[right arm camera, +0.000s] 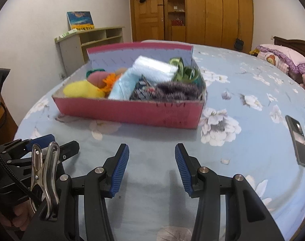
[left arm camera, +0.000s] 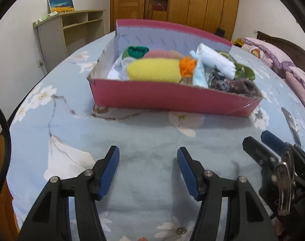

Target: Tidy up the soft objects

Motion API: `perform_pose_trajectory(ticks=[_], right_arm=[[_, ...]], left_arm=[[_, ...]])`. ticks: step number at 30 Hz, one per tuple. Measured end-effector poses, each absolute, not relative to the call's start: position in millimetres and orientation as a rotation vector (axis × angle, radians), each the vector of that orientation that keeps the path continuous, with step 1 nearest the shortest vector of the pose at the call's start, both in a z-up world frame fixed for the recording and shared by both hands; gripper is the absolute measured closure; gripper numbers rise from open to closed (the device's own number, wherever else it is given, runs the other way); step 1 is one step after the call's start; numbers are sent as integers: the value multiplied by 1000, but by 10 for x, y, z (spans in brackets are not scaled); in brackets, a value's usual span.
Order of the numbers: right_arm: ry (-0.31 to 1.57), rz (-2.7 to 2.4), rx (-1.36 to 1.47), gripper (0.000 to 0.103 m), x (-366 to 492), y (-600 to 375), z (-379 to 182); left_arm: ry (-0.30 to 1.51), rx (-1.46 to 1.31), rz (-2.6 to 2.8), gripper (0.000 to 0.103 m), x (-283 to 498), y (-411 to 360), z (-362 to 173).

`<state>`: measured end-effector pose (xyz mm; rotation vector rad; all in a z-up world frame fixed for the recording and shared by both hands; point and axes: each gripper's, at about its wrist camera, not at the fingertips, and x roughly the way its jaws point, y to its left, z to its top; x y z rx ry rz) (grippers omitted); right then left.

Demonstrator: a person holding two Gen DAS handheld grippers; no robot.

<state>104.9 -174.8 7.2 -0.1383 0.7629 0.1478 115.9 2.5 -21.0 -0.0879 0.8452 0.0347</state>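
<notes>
Left wrist view: left gripper [left arm camera: 148, 172] and right gripper [right arm camera: 152, 167] hover over the bed [left arm camera: 144, 140] near the pink box [left arm camera: 172, 98] of soft items, jaws apart, empty.

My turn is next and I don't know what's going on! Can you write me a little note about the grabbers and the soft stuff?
Left gripper: open, empty, over bare bedsheet.
Right gripper: open, empty, beside the left one.
Soft things: all piled in the pink box ahead, with the yellow roll at its left end, the white towel on top and the dark fuzzy piece at its right end.
Done: nothing visibly sorted.
Left: pick the pieces and arrange them. Mind the phone lying to the right.
</notes>
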Motion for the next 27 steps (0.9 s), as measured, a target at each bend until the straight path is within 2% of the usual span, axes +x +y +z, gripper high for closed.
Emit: perform_pose_trajectory(ticks=[12,27], right_arm=[[861,68,-85,54,1185,-1921,-178],[864,76,-77,52,1179,-1907,-214]], left_arm=[[853,-92,41,36,1191,10,-349],[848,-81,41,33,1207,-34,-363]])
